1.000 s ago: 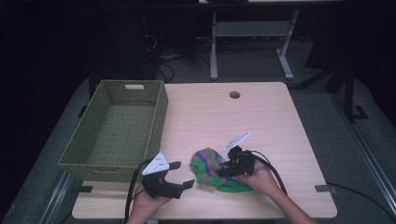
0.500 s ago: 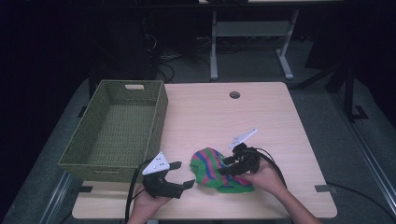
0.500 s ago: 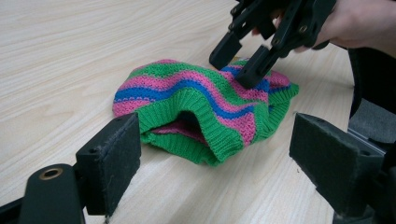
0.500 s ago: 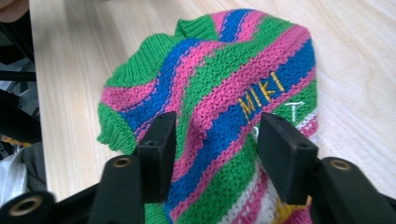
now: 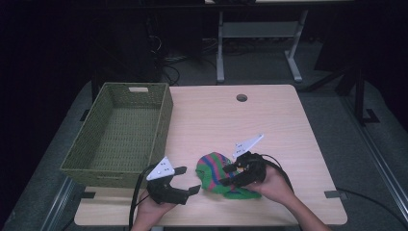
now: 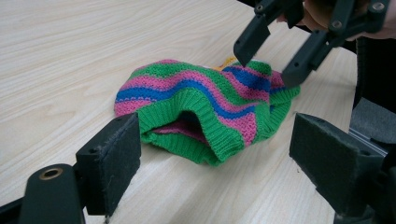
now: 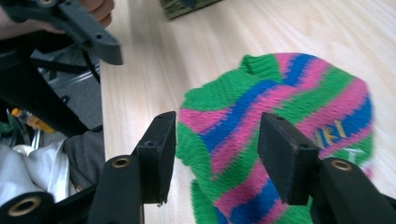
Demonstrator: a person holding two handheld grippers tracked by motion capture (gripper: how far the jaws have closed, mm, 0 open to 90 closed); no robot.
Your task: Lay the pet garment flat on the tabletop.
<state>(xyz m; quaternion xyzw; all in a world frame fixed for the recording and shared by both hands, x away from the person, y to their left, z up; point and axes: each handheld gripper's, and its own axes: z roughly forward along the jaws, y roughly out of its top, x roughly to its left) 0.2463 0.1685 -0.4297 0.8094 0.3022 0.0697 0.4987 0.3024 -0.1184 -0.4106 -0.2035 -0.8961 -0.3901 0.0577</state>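
High view: striped green, pink and blue knitted hat (image 5: 219, 174) on pale wooden table (image 5: 269, 120), between my grippers. Left gripper view: left gripper (image 6: 215, 154) open, empty, facing hat's opening. Right gripper view: right gripper (image 7: 215, 154) just above hat, jaws just opened, gripping nothing.

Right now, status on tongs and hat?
Left tongs open, beside hat. Right tongs just opened, above striped hat, nothing gripped. Hat flat on table, nothing blocking.

A ribbed, matt knitted wool hat (image 6: 205, 112) is shown on a smooth, pale wood-grain table (image 5: 269, 120), beside a coarsely woven green basket (image 5: 120, 139); the gripper pads (image 6: 116, 163) are faced with matt black foam.
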